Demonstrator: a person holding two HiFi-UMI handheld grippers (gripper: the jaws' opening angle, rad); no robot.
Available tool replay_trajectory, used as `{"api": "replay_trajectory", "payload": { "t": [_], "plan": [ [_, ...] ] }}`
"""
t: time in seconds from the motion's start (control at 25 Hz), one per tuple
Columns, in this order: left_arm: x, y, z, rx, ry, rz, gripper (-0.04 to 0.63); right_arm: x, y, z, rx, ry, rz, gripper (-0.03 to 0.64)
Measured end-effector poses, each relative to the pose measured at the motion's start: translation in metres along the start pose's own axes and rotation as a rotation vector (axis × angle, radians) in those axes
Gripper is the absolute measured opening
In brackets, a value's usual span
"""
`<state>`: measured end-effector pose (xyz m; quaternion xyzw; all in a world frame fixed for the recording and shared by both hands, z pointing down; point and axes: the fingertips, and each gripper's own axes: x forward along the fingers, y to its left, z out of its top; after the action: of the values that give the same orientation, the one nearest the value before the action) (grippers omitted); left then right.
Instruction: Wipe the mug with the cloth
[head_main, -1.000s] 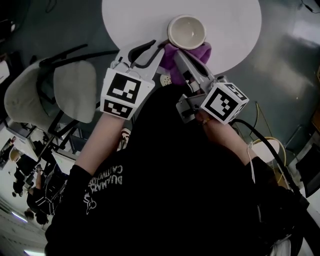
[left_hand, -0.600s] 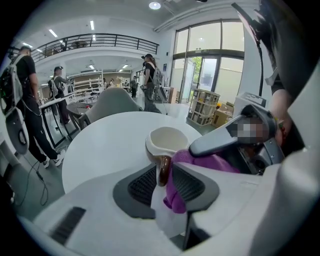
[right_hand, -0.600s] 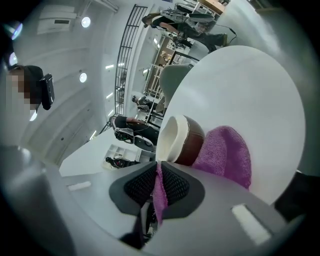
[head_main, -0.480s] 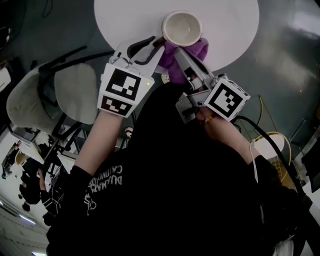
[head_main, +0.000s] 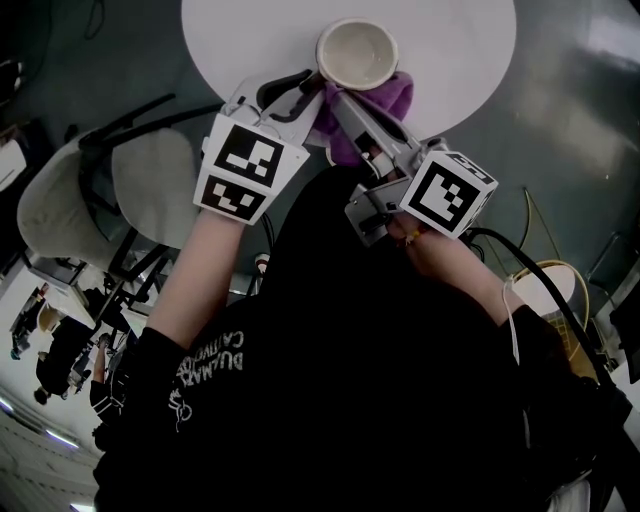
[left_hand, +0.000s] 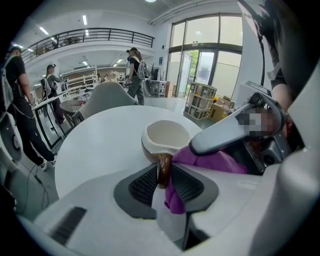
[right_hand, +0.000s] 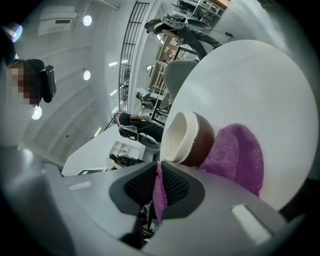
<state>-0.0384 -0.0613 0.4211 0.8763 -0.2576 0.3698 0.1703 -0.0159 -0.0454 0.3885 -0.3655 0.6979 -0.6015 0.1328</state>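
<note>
As the left hand-held gripper (left_hand: 162, 175) closes on the brown (cream-lined) mug (left_hand: 165, 137) handle, the right hand-held gripper (right_hand: 159, 182) pinches purple cloth (right_hand: 235, 155).

Mug (head_main: 357, 55): cream-white inside and at the rim, glossy brown outside, with a brown handle (left_hand: 163, 167). Cloth (head_main: 385, 95): plain purple, nubby towel weave. Table (head_main: 450, 40): plain white. Left gripper (left_hand: 162, 180) and right gripper (right_hand: 157, 187): pale grey-white shells with dark grey ribbed pads (left_hand: 142, 186) (the left one's jaws are closing, with the brown handle and a purple fold between them). Marker cubes (head_main: 447, 197): white faces bearing black square patterns. Garment (head_main: 350, 350): black, with white lettering. Chair (head_main: 150, 185): off-white seat, black frame. Floor (head_main: 560, 130): dark grey-green, glossy.
</note>
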Motion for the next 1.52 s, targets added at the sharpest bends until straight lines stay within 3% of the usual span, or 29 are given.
{"api": "replay_trajectory", "payload": {
  "t": [0.48, 1.52],
  "plan": [
    [0.003, -0.008, 0.001, 0.052, 0.033, 0.031, 0.072, 0.005, 0.001, 0.004, -0.003, 0.015, -0.006, 0.032],
    [0.000, 0.004, -0.017, 0.069, 0.130, 0.023, 0.072, -0.006, -0.014, 0.009, -0.040, 0.036, -0.002, 0.031]
  ]
}}
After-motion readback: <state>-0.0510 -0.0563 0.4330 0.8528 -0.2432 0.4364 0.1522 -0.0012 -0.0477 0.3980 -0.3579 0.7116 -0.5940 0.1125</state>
